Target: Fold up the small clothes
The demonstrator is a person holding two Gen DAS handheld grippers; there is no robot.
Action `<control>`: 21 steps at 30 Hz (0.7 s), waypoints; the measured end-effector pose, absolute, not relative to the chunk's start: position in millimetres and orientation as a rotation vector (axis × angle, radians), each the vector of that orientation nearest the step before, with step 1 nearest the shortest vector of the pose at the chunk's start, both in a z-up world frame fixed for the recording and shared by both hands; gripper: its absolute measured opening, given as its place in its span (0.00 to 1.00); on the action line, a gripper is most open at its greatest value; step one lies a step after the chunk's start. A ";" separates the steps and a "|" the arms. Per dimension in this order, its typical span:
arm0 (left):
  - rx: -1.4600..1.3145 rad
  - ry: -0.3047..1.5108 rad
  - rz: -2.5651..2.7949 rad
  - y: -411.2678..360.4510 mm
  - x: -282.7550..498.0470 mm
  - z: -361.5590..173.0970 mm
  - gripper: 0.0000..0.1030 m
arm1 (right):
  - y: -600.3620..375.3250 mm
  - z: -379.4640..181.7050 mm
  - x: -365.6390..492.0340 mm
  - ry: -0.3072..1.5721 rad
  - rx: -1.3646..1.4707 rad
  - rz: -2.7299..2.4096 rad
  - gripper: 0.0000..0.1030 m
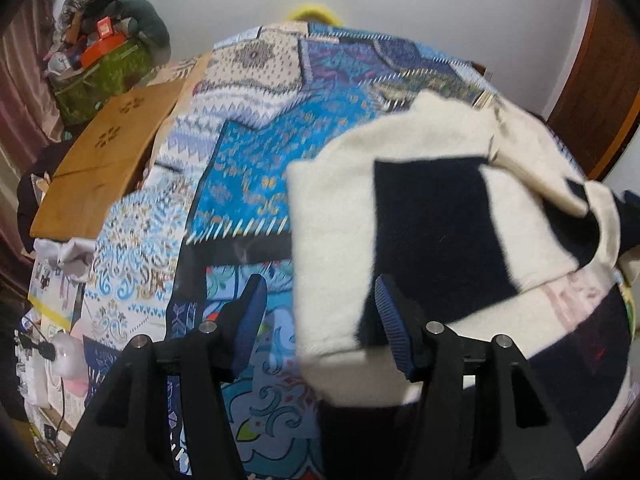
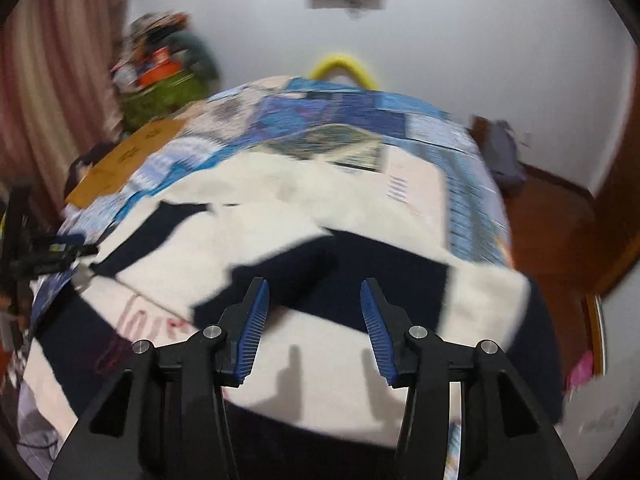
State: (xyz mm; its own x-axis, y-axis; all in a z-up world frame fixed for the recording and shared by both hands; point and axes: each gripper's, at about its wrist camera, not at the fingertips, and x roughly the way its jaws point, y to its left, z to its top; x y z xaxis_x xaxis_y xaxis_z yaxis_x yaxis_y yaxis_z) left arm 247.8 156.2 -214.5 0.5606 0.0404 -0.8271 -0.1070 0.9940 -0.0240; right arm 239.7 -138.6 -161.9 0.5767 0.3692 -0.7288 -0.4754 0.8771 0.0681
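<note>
1. Garment [image 1: 332,216]: one small cream-and-navy fleece piece, lying on the patchwork bedspread [image 1: 248,168]. One flap is already turned over the body; the piece looks part-folded, so the fold appears to be under way.
2. Your left gripper [image 1: 320,312]: jaws parted, nothing pinched. The garment's near-left edge passes between them, but the pads do not appear to press on it. From this gripper the bulk of the fleece spreads toward 1 o'clock.
3. Your right gripper [image 2: 314,316]: jaws apart, nothing held. It hovers over the garment, its shadow falling on the cream panel beneath; the navy block [image 2: 340,280] lies dead ahead at 12 o'clock.
4. Long axis: in the right wrist view the garment runs roughly from 8 o'clock to 2 o'clock.
5. Deciding relation: both hands are over the piece; your right sits squarely above its middle, your left at its edge. For the next fold, the left looks better placed to pick up an edge.
6. Surroundings: brown board [image 1: 104,152] at 10 o'clock, well apart.
</note>
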 end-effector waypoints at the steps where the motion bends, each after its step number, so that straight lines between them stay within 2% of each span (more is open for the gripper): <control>1: -0.072 0.966 0.082 153.6 249.6 -211.0 0.55 | -124.7 -163.0 243.0 0.818 -0.160 0.526 0.43; 5: -0.083 0.961 0.020 138.8 263.5 -204.9 0.55 | -73.5 -177.0 263.5 0.824 -0.257 0.595 0.43; 11: -0.056 1.018 -0.043 108.1 281.7 -227.4 0.55 | -31.9 -210.8 301.7 0.924 -0.354 0.604 0.43; 13: -0.044 1.027 -0.041 103.0 282.3 -235.2 0.55 | -29.7 -221.6 306.2 0.959 -0.375 0.608 0.31; 14: -0.042 1.025 -0.037 101.9 281.7 -237.6 0.55 | -31.7 -225.1 307.0 0.968 -0.374 0.609 0.16; 15: -0.048 1.023 -0.037 102.3 280.8 -238.7 0.55 | -34.7 -225.1 307.0 0.966 -0.369 0.608 0.09; 21: -0.077 1.024 -0.040 107.0 279.1 -240.4 0.55 | -90.1 -199.7 290.9 0.894 -0.209 0.545 0.07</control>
